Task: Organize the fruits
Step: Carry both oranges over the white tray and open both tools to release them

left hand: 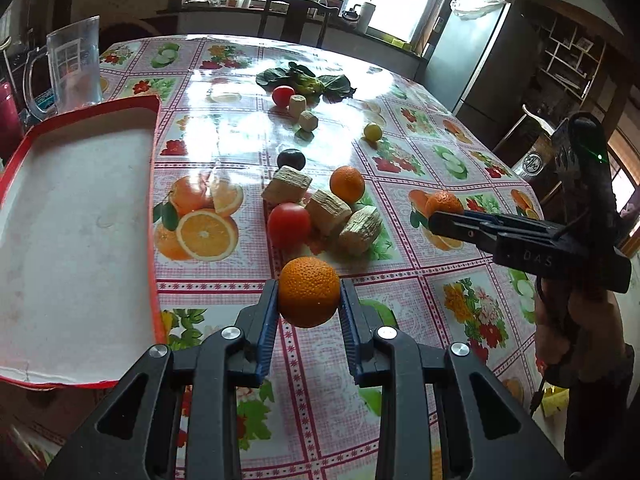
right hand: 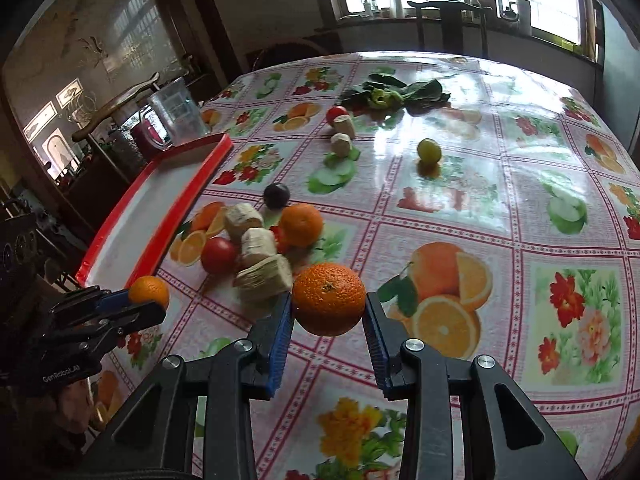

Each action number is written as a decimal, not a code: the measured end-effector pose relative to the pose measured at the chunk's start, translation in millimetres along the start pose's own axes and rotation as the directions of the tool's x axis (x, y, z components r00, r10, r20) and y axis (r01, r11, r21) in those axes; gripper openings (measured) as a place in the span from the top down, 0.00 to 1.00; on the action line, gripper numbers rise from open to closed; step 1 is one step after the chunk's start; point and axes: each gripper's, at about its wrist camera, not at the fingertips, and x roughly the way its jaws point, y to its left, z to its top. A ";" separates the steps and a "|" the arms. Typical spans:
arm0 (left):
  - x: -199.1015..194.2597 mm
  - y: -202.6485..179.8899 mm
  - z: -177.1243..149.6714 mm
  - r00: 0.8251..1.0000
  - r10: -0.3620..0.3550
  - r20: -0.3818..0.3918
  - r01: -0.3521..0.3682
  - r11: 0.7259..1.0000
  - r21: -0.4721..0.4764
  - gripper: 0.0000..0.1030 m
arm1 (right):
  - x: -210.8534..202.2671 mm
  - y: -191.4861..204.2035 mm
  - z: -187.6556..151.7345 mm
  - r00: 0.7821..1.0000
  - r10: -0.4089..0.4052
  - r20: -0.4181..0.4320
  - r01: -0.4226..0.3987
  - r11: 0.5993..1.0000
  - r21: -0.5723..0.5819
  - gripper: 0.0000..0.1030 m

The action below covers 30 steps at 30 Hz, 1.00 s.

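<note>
In the left wrist view my left gripper (left hand: 309,294) is shut on an orange (left hand: 308,280), held just above the tablecloth beside the red-rimmed white tray (left hand: 154,200). My right gripper (right hand: 329,300) is shut on a second orange (right hand: 329,284), also off the table. Each gripper shows in the other's view with its fruit: the right gripper (left hand: 442,212) and the left gripper (right hand: 154,302). A third orange (left hand: 347,184) lies on the table by a tomato (left hand: 289,224), a dark plum (left hand: 291,159) and a yellow-green fruit (left hand: 372,131).
Several beige cut chunks (left hand: 328,210) lie among the fruit. Farther back are a second tomato (left hand: 283,95) and leafy greens (left hand: 308,80). A clear pitcher (left hand: 74,68) stands behind the tray. A person's hand (left hand: 560,320) holds the right gripper. A chair and a fridge stand beyond the table.
</note>
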 end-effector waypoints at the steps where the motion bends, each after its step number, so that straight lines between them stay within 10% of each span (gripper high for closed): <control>1: -3.7 3.3 -1.1 1.000 0.000 0.005 0.000 1.000 -0.007 0.74 | 0.0 6.8 -1.4 1.000 0.006 -0.001 -0.006 1.000 -0.008 0.66; 30: -88.5 127.9 -22.9 0.975 0.202 0.097 -0.181 0.965 -0.191 0.74 | 39.9 181.8 14.1 0.971 0.230 -0.067 -0.239 0.947 -0.212 0.66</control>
